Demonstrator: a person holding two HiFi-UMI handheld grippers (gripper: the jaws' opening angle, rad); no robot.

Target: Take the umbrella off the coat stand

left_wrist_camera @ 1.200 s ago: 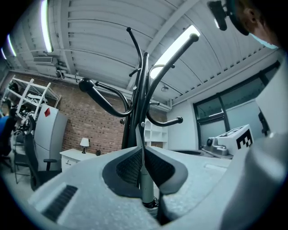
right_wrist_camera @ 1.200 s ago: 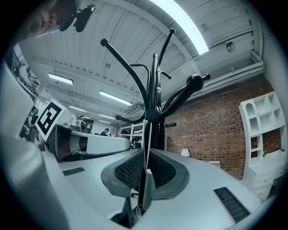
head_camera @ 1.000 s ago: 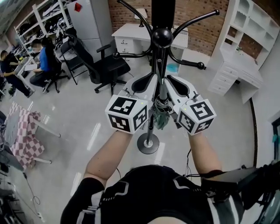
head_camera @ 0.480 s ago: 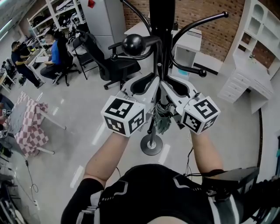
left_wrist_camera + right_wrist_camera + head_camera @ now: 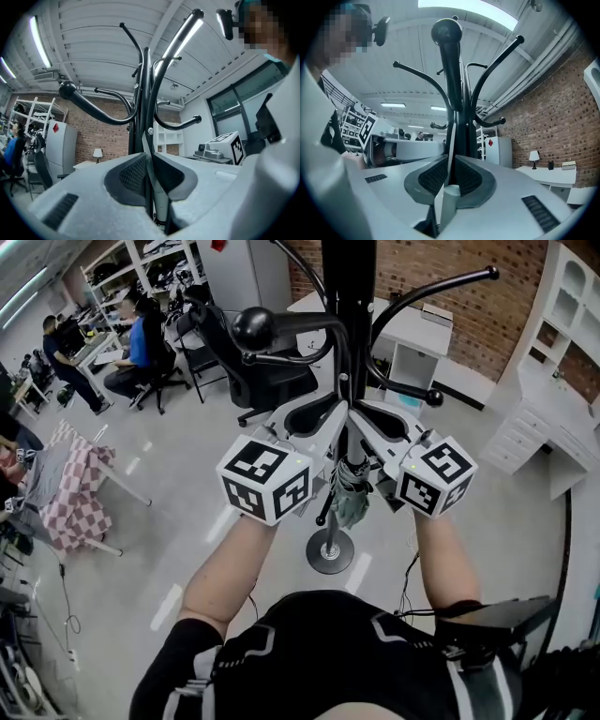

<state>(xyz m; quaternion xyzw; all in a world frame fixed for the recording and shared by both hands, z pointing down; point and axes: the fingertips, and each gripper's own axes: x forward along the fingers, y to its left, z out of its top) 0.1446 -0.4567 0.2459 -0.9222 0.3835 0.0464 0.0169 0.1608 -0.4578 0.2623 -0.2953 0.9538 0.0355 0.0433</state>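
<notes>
At the bottom of the head view, a person in a black shirt (image 5: 328, 652) reaches both bare forearms up toward the centre of the frame. The left gripper (image 5: 337, 412) and the right gripper (image 5: 362, 414) meet tip to tip against the black pole of the coat stand (image 5: 349, 296).

In the left gripper view, the left gripper (image 5: 148, 161) has its jaws drawn all but together on a thin pale strap (image 5: 148, 150) that runs up between the pads, with the coat stand (image 5: 146, 93) rising just behind. In the right gripper view, the right gripper (image 5: 451, 161) is likewise pinched onto the thin pale strap (image 5: 450, 140), the coat stand (image 5: 451, 70) filling the middle of the frame.

The umbrella (image 5: 352, 498), folded and grey-green, hangs in the centre of the head view just below the two sets of jaws and close against the pole; whether it touches the pole cannot be told. Beneath it, the stand's round base (image 5: 330, 552) sits on the pale floor (image 5: 187, 474); above it, knob-tipped curved arms (image 5: 253, 329) spread out.

Farther off are a checked cloth (image 5: 70, 498) on a table at the left edge, a black office chair (image 5: 272, 381) above centre, and seated people (image 5: 141, 338) at the upper left. A white desk (image 5: 422, 329) stands before a brick wall (image 5: 450, 277) at the top; white shelving (image 5: 553, 399) lines the right edge.
</notes>
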